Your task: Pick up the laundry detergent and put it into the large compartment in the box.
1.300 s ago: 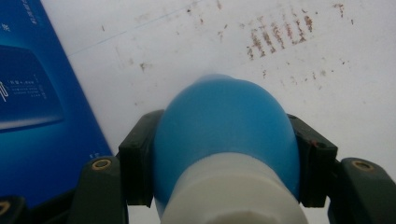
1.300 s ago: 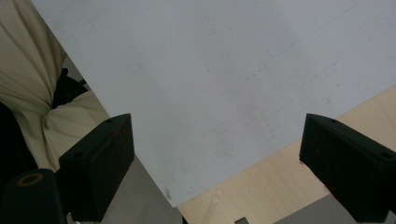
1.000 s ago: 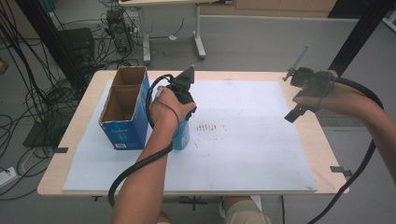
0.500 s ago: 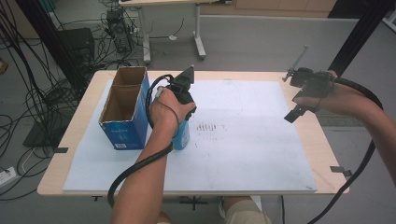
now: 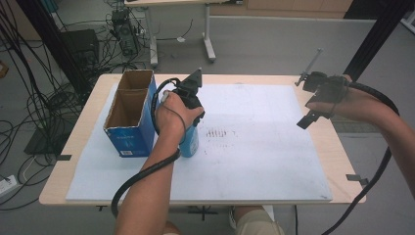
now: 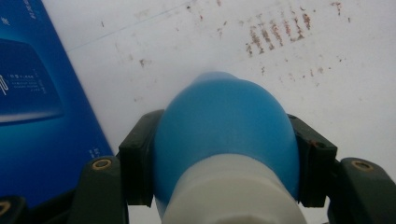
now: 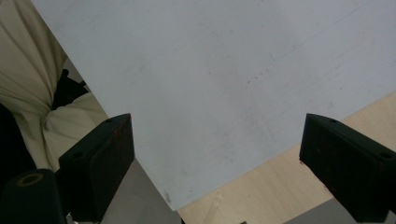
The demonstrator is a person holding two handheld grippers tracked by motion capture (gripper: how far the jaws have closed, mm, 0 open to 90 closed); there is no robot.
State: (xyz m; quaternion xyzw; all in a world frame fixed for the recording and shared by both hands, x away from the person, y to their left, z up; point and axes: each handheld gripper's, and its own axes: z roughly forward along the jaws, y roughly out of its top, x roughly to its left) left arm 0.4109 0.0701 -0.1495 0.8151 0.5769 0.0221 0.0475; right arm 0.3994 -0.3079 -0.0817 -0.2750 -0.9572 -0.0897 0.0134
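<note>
- Gripping a blue bottle (image 6: 226, 126) below its white cap, the left tongs (image 5: 192, 128) hold it on the white mat (image 5: 254, 152), just beside the blue carton (image 5: 128, 113).
- Right tongs (image 7: 217, 168): spread wide, nothing between them, above the tabletop (image 5: 337, 147) at the mat's right edge.

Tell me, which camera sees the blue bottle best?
The left gripper view: the blue bottle sits big and close, squeezed between the left gripper's jaws. In the high view the hand covers most of it, beside the blue box.
</note>
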